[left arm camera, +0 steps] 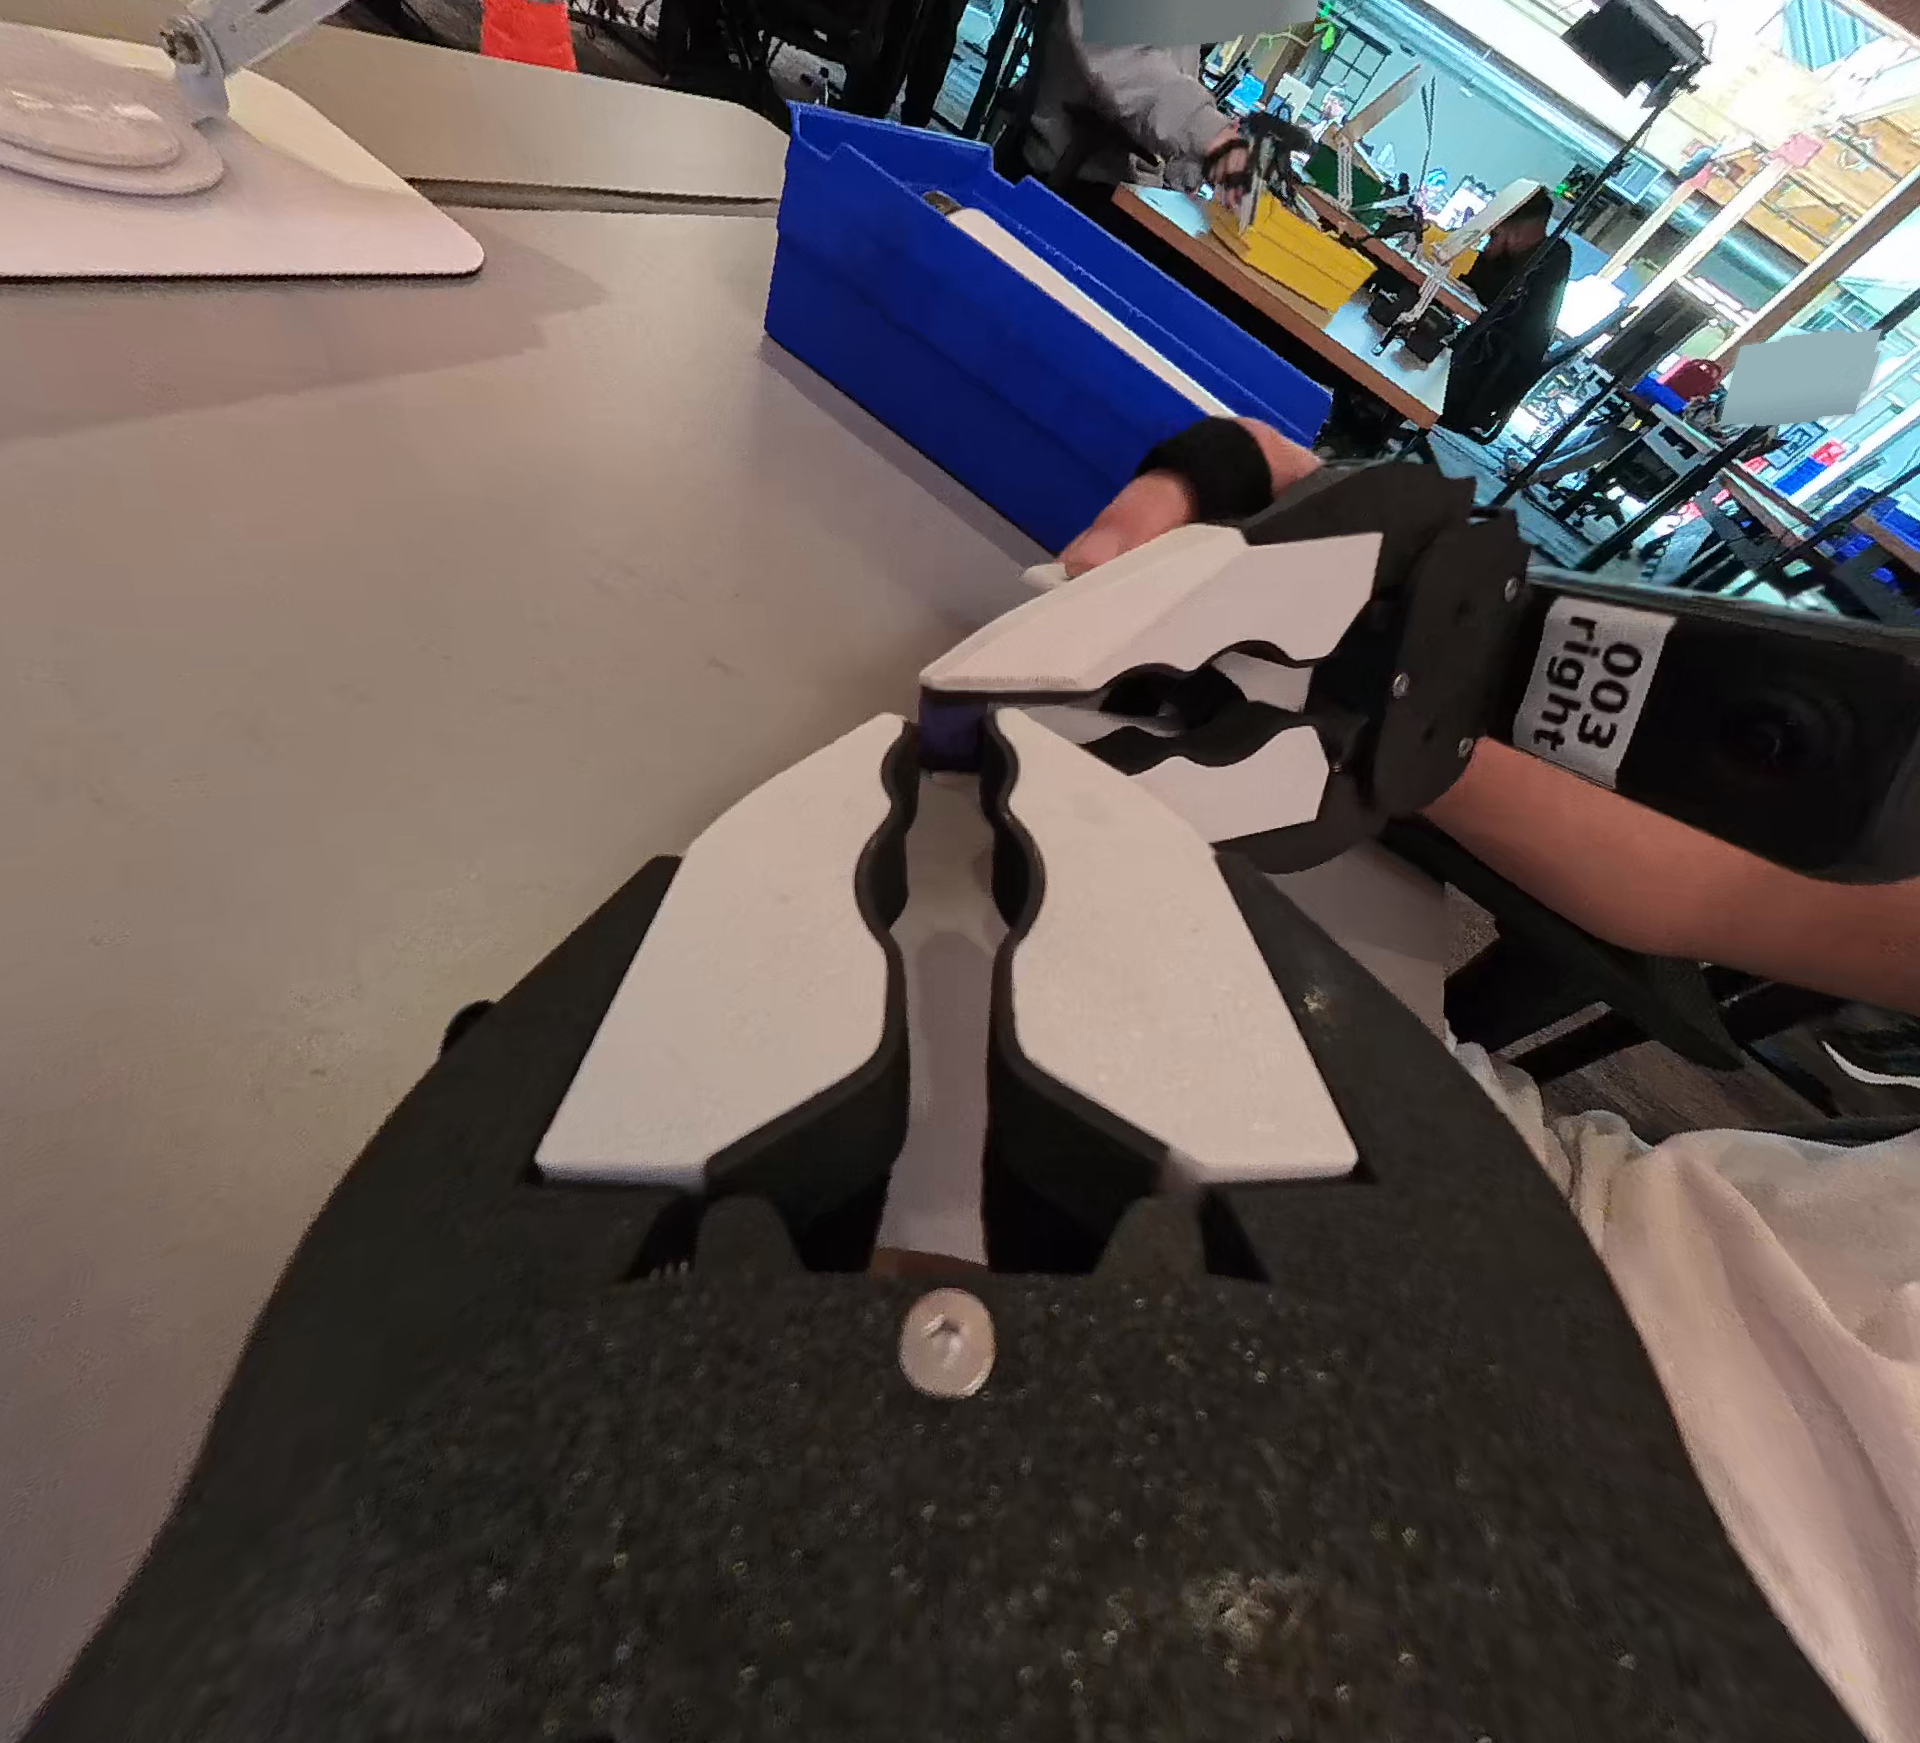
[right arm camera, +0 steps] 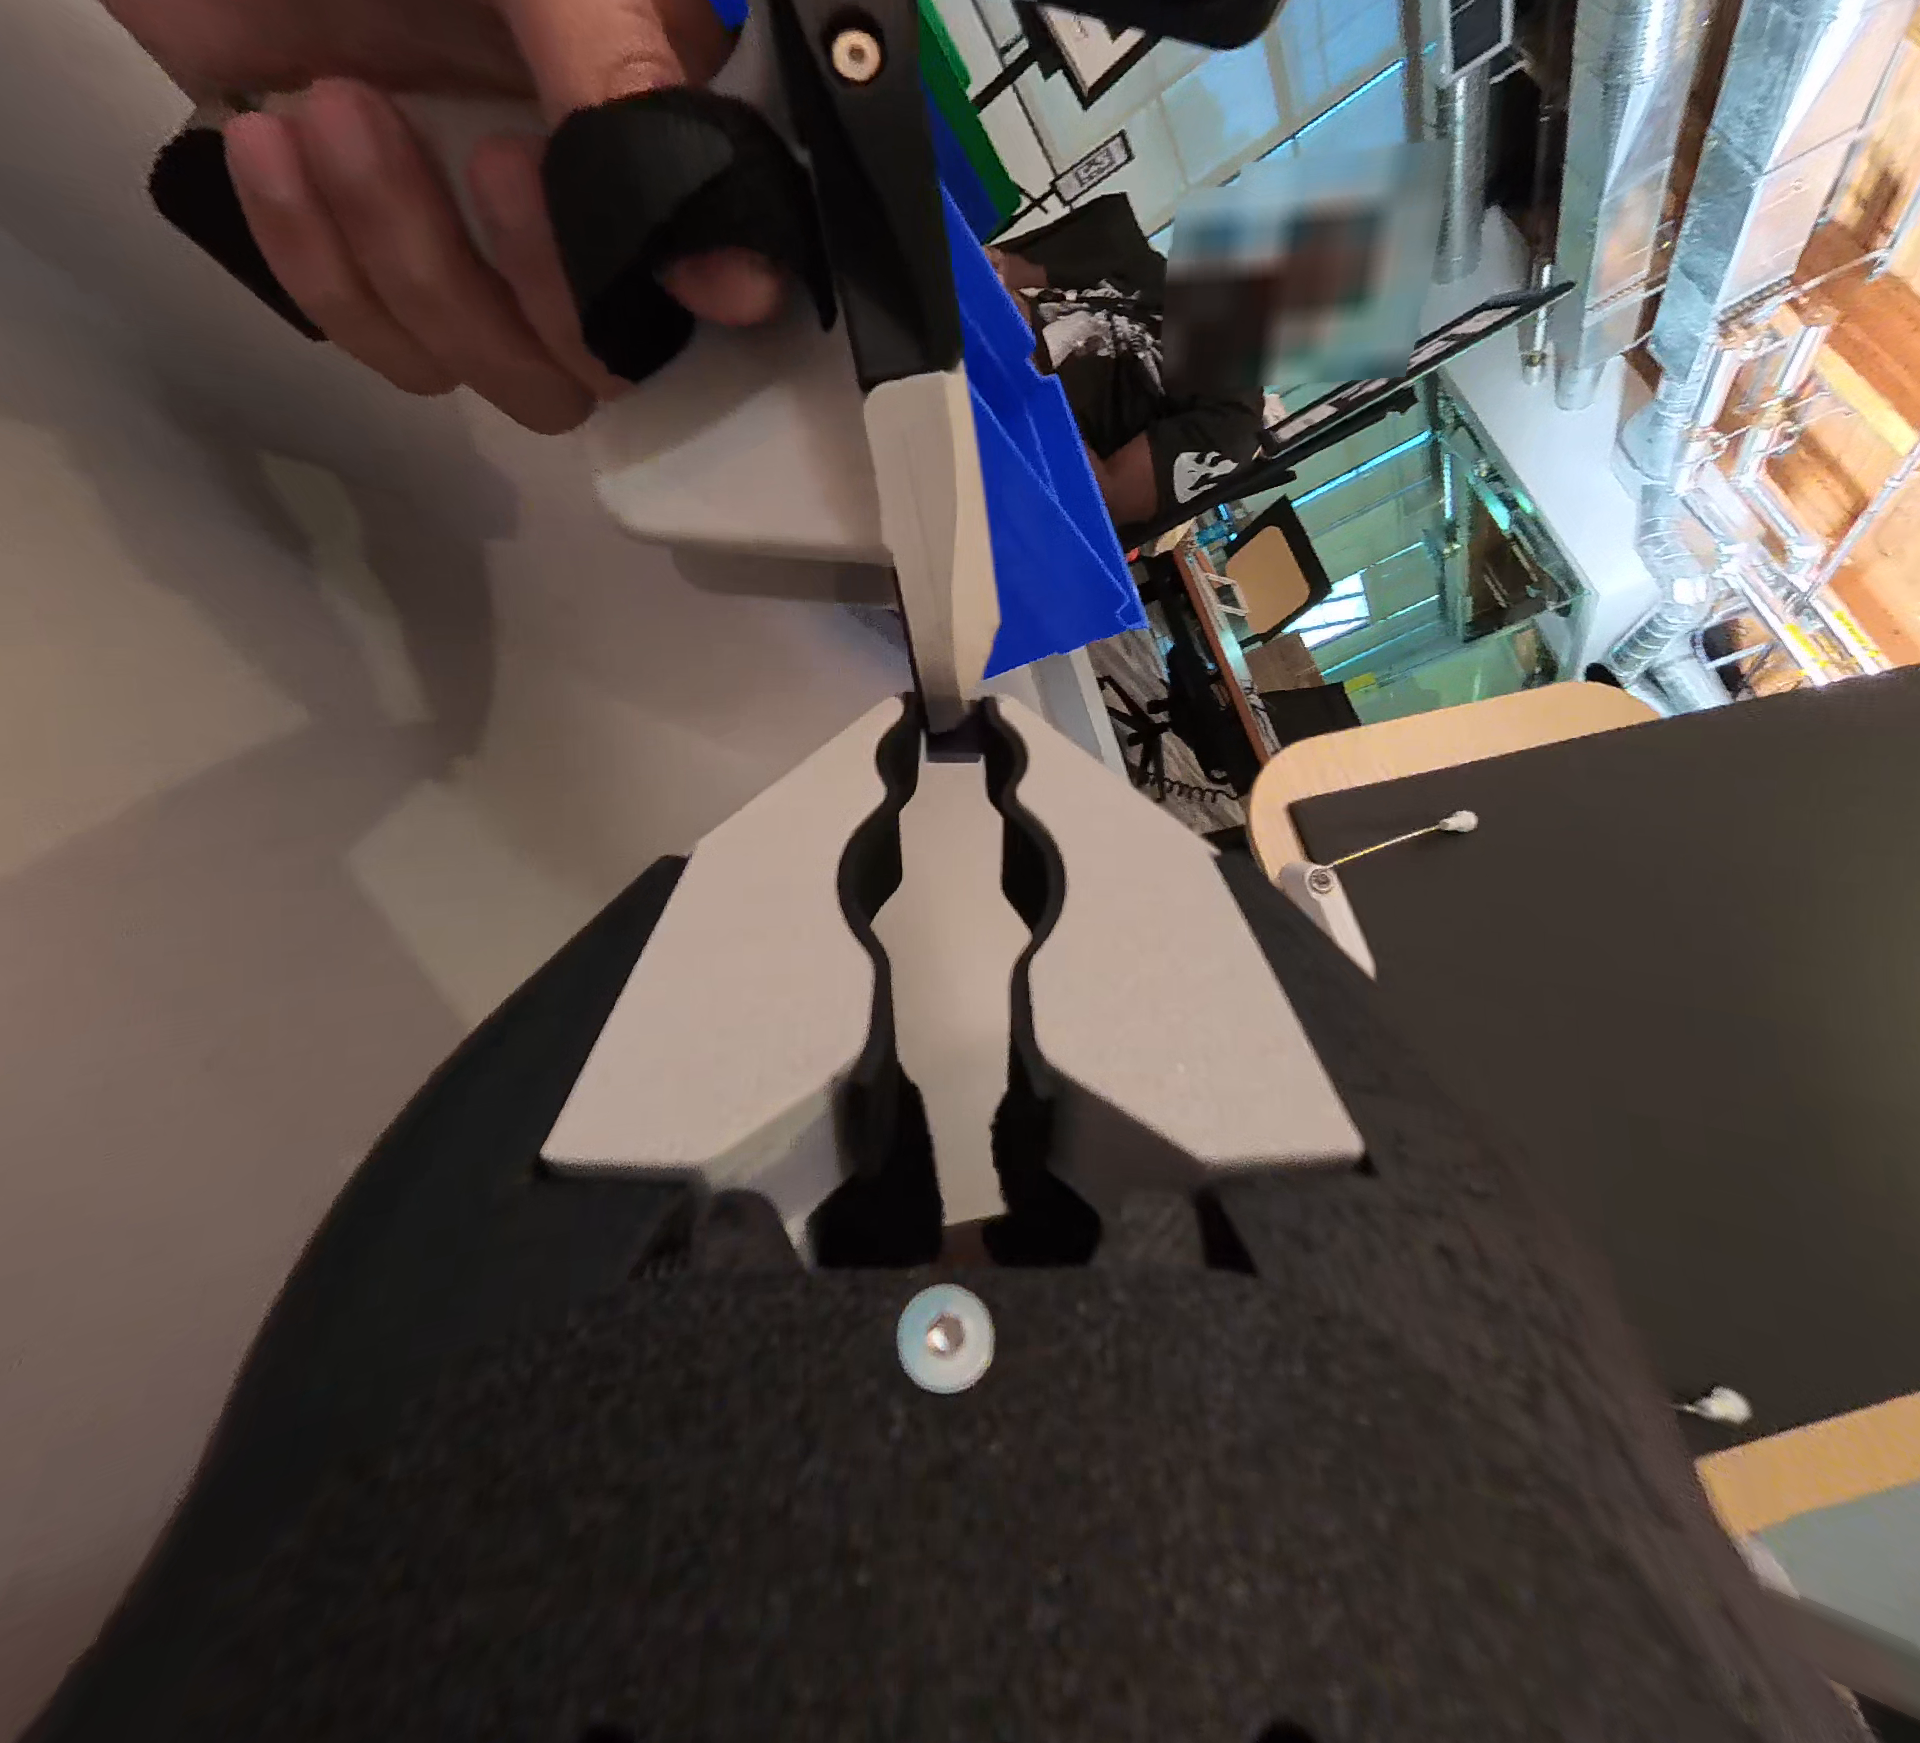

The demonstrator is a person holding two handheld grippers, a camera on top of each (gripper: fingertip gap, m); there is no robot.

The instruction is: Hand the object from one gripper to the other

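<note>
Small dark purple-blue object (left arm camera: 948, 733), block-like as far as it shows, sits between the tips of both grippers, above the pale grey tabletop (left arm camera: 416, 654) and not resting on it. Most of it is hidden by the fingers; exact shape cannot be told.

Left gripper (left arm camera: 948, 737), white fingers with wavy black inner pads, has its tips pressed against the two sides of the object, clenched on it. A narrow gap runs back between the fingers behind the tips.

Right gripper (left arm camera: 961, 694), same white-and-black build, comes in from the right, turned on its side. Its fingertips meet the object from above. In the right wrist view its own tips (right arm camera: 951, 737) sit narrowly around the dark piece (right arm camera: 954, 744), with one left finger (right arm camera: 930, 550) running down into the same gap. Whether the right one truly clamps the object or only brackets it, I cannot tell.

A hand (right arm camera: 436, 166) with black finger loops holds the left gripper's handle.

Solid blue plastic bin (left arm camera: 997, 343) stands farther back on the table, towards its right edge. White flat stand base (left arm camera: 239, 207) lies near the far left corner.
</note>
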